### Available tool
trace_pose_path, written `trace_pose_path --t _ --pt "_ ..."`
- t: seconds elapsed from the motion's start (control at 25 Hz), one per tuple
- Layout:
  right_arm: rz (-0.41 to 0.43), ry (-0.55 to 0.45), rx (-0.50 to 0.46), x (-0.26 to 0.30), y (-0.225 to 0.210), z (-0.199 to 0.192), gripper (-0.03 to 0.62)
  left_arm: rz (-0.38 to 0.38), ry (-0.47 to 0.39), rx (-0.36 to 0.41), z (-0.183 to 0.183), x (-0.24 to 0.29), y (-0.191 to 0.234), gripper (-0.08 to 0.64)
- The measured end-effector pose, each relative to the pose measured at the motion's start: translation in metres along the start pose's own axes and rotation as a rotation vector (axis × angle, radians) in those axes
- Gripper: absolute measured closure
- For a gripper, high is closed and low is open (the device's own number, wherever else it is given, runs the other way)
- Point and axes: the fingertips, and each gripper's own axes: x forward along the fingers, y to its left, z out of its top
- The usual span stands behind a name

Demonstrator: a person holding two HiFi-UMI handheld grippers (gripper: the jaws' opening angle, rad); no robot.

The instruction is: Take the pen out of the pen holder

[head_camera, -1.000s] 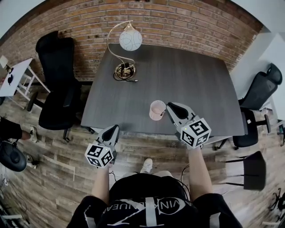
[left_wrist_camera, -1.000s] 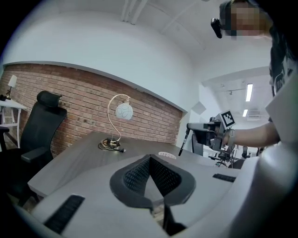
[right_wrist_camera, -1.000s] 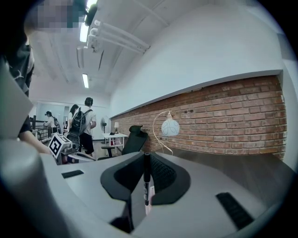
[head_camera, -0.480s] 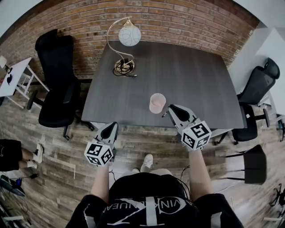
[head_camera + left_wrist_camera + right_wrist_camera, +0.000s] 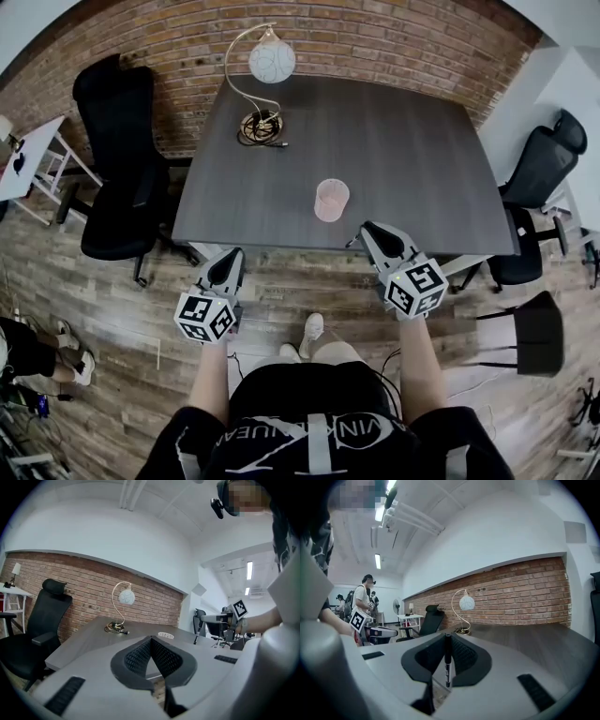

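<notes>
Right tool [image 5: 447, 641] is clamped nearly shut on the pen [image 5: 447, 666], which stands upright between the pads with its lower end hanging below them. Left tool [image 5: 151, 644] has its jaws together with nothing in them.

From above, the pink pen holder [image 5: 331, 200] stands upright on the dark grey counter [image 5: 412, 159], near the front edge. It sits at about 10 o'clock from my right tool's tip and apart from it. A curved lamp [image 5: 270, 62] with a white globe stands at the counter's far corner, roughly 12 o'clock from my left tool, with a coiled cable at its base. One black office chair [image 5: 117, 159] sits at the counter's 9 o'clock and another [image 5: 548, 178] at its 3 o'clock. Nothing lies between the holder and my tools.

Both my forearms reach out from 6 o'clock, tools pointing almost level toward 12. My right tip is over the counter's near edge, and my left is just short of it, above the wood floor [image 5: 112, 375].
</notes>
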Motion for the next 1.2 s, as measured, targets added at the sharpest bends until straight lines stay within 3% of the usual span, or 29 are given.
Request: trace_pose_path --t 1.2 --pt "0.08 -0.029 0.027 -0.015 -0.038 -0.01 0.545 0.105 -0.052 0.032 0.01 0.025 -0.029 0.548"
